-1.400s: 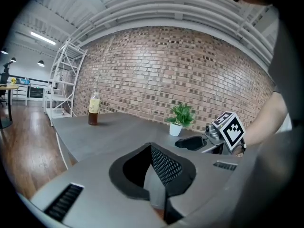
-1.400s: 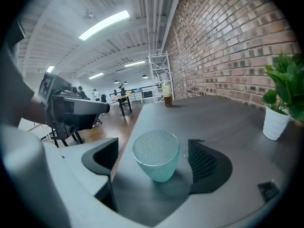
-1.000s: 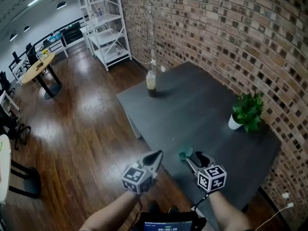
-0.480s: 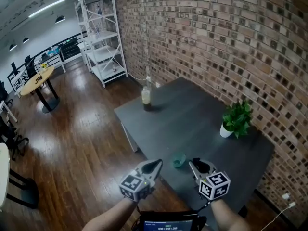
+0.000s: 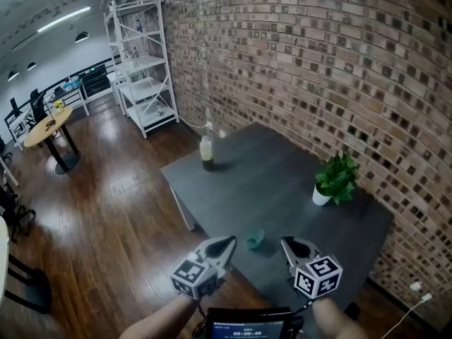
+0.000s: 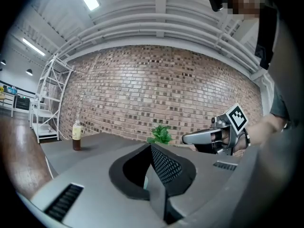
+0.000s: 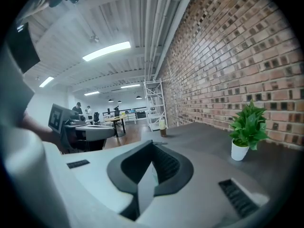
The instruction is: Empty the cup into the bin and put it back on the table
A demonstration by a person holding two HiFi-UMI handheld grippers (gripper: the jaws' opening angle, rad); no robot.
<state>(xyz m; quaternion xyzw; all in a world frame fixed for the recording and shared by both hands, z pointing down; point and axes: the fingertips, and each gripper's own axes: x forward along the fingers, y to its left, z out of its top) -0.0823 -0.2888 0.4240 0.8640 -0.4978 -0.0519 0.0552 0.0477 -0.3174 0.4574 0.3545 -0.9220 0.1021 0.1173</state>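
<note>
Nearest: left gripper (image 5: 227, 242) was clenched, nothing in it. Right gripper (image 5: 288, 244) had just been closing its jaws with nothing between them and was fully clenched, empty.

Cup (image 5: 255, 239) sat on the worktop (image 5: 282, 189) close to its near-left edge, just past the two gripper tips and between them, touched by neither. It was small, teal and plain. It was too small to tell if it stood straight or held anything.

Handling guess: a light, thin-walled cup that flexes if squeezed and is likely a bit slick. I'd pinch one wall at the rim, or span the body mid-height with gentle force, and keep it level until over the bin. No bin was in view.

Farther: potted plant (image 5: 335, 177) on the right, bottle (image 5: 206, 151) at the far-left corner, both well apart from the cup. Beyond them, shelf rack (image 5: 138, 62) against the brick wall (image 5: 318, 62).
</note>
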